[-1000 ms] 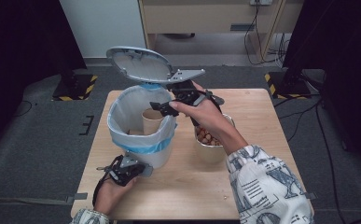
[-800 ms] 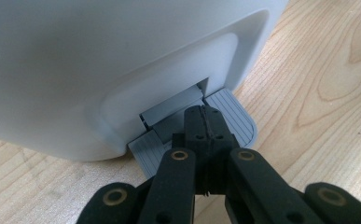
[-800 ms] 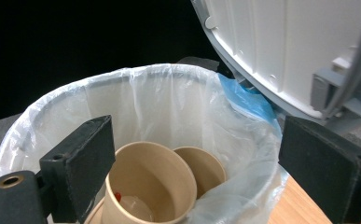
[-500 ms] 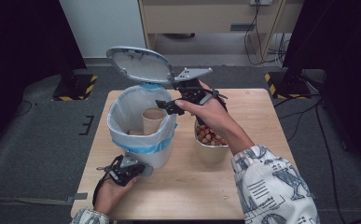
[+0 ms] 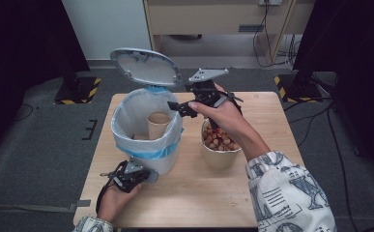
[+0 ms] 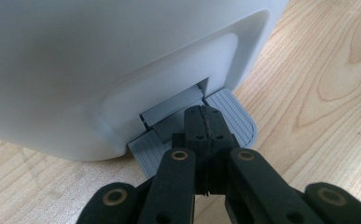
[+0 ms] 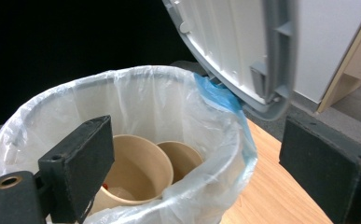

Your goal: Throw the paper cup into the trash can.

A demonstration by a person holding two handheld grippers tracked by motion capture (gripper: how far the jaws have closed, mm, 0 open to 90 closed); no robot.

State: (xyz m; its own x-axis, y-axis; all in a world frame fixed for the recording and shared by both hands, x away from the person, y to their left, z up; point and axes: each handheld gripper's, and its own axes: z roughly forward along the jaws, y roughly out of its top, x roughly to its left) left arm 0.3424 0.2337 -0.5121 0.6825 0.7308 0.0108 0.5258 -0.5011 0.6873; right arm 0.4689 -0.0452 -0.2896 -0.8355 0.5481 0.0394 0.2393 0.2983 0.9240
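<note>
The left gripper (image 6: 205,122), jaws together, presses the pedal (image 6: 236,116) at the bin's (image 5: 146,140) foot; lid (image 5: 146,67) up. The right gripper (image 5: 179,107), wide and empty, hovers at the bin's rim, cups (image 7: 136,172) inside.

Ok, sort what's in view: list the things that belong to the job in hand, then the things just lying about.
In the job:
- pedal bin, lid up, with a plastic liner
- its pedal, under the shut left tongs
- two paper cups inside the bin
- right tongs, open beside the bin's rim

Lying about:
- paper bowl of food on the table
- cables on the floor behind
</note>
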